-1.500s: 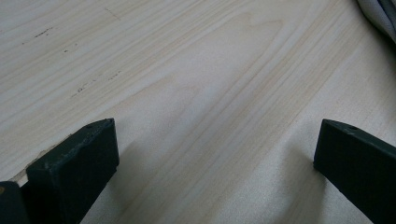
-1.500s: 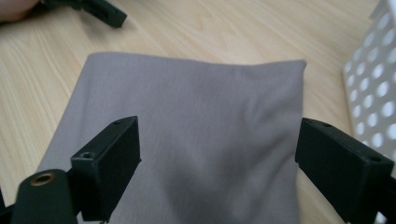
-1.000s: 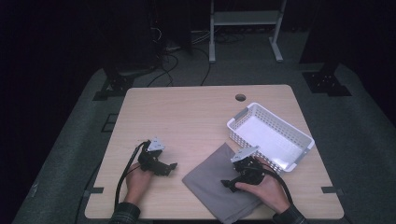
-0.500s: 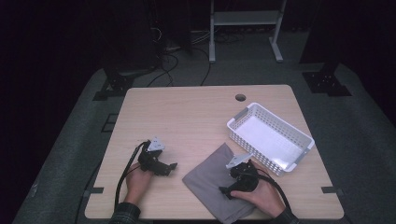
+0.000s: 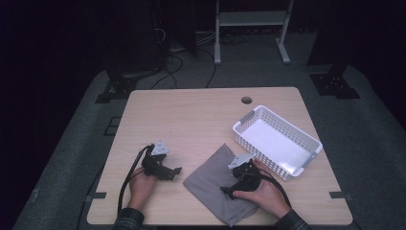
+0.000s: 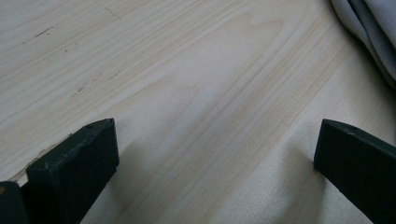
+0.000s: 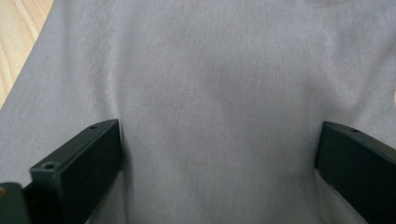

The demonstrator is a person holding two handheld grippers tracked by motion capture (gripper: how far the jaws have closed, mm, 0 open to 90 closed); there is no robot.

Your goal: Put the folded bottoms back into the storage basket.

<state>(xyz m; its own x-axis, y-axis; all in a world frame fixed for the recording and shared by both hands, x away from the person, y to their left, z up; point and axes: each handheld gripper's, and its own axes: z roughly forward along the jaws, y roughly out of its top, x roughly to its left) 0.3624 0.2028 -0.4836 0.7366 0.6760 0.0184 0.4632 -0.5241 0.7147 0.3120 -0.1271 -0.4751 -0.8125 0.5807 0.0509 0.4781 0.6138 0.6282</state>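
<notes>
Grey cloth [image 5: 218,184] lies just beside the white basket [image 5: 277,141]; right claw [image 7: 219,177] has just spread wide over it, left claw [image 6: 215,177] spread over bare tabletop [image 5: 191,115] beside the cloth

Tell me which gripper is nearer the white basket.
Right. The right gripper sits over the grey cloth just beside the white basket; the left gripper rests across the cloth, farther away.

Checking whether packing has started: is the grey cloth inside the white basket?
No, the grey cloth lies flat on the table beside the white basket.
</notes>
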